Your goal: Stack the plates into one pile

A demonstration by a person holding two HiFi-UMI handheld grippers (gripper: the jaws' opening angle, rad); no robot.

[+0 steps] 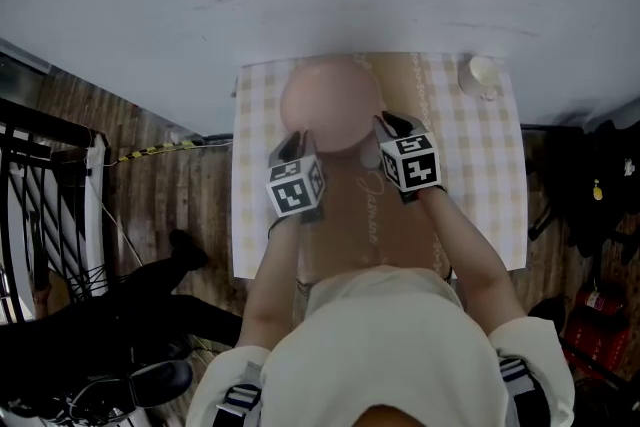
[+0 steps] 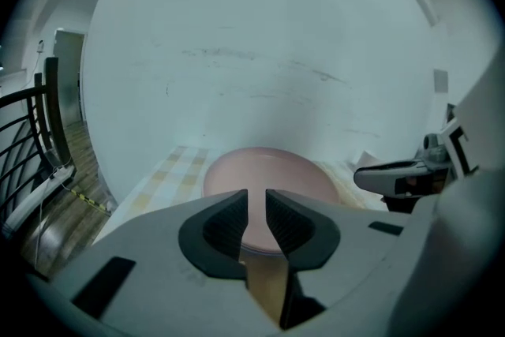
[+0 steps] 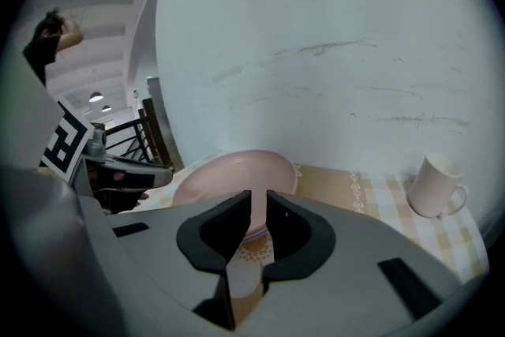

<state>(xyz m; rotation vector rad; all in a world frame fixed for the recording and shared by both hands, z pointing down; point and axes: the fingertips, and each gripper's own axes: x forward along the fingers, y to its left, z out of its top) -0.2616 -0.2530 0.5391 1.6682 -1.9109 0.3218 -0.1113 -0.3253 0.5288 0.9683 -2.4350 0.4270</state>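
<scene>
Pink plate (image 1: 330,103) sits at upper centre of the head view, over the checked tablecloth (image 1: 252,175). Your left gripper (image 2: 256,211) is nearly closed, pads pinching the plate's lower-left rim. Your right gripper (image 3: 258,209) is likewise narrowed onto the lower-right rim. White mug (image 1: 482,75) stands upper right, well apart.

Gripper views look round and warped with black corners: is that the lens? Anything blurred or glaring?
Yes, a wide-angle lens: left gripper view, the wall bows and corners go black, pink plate stays fairly sharp; right gripper view, same bending, small bright ceiling lamps upper left, mug clear; head view, less warp, but dim and soft, colours washed out.
</scene>
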